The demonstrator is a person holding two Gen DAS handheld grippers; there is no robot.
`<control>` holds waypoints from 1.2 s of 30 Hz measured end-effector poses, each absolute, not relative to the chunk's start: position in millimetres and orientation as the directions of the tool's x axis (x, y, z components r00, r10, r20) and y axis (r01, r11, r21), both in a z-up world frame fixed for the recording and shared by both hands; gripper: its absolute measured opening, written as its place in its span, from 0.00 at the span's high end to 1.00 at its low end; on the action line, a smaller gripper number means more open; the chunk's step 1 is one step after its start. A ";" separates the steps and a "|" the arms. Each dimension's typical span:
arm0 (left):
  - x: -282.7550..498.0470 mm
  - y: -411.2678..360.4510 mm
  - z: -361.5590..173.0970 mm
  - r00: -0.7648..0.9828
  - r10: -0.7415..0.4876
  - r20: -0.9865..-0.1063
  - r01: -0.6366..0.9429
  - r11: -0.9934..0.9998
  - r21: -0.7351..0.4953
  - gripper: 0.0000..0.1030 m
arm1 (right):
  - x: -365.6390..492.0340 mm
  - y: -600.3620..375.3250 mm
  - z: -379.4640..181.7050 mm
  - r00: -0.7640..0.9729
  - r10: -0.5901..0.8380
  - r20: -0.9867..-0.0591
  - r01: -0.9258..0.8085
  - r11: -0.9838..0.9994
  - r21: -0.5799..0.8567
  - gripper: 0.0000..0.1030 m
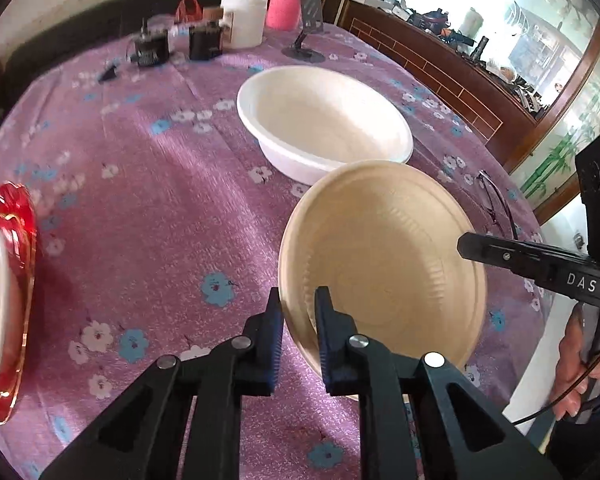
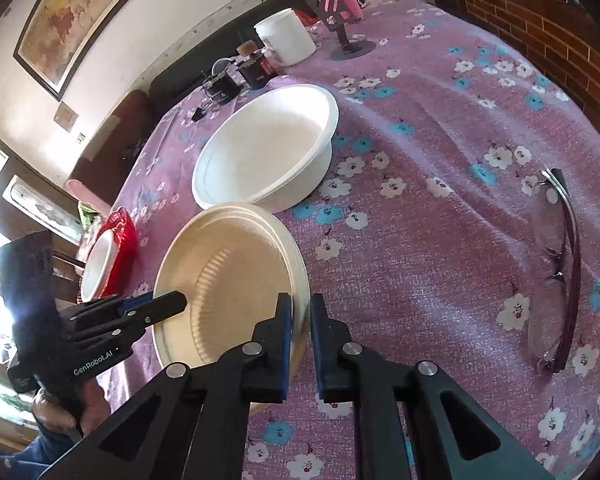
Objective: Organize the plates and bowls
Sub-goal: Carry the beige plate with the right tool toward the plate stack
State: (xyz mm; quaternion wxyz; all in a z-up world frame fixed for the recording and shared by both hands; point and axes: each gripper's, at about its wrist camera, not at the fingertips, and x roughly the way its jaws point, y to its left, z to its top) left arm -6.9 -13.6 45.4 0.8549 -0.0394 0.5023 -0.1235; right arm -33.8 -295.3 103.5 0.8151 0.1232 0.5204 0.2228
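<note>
Beige ribbed bowl (image 1: 384, 264), one item: I hold it tilted above the purple flowered tablecloth (image 1: 140, 184), gripped from two sides. My left gripper (image 1: 299, 308) has its jaws closed on the near-left rim, one finger inside the bowl and one outside. My right gripper (image 2: 301, 312) clamps the opposite rim the same way, wall pinched between its blue pads (image 2: 286, 320).

White bowl (image 1: 324, 124), one item: upright on the cloth, just behind the beige one; their rims overlap in view and I cannot tell whether they touch.

Red dish (image 1: 8, 308), one item: at the table's left edge, a white bowl (image 2: 96, 264) sitting in it.

Spectacles (image 2: 560, 268), folded, well to the right. White tub (image 1: 244, 18), pink bottle (image 1: 284, 2) and black phone stand (image 1: 306, 46) at the far side.
</note>
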 end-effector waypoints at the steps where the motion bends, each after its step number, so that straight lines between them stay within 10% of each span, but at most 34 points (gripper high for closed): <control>1: -8.4 -12.4 48.2 0.469 -0.256 -0.845 0.172 0.965 -0.197 0.86 | -33.6 -294.9 103.9 0.359 0.490 -0.794 -0.232 0.871 0.433 0.90; 36: -50.8 111.8 98.8 0.656 -0.119 -0.745 -0.057 0.977 -0.206 0.86 | -18.6 -157.3 149.9 0.325 0.550 -0.769 -0.460 0.803 0.379 0.90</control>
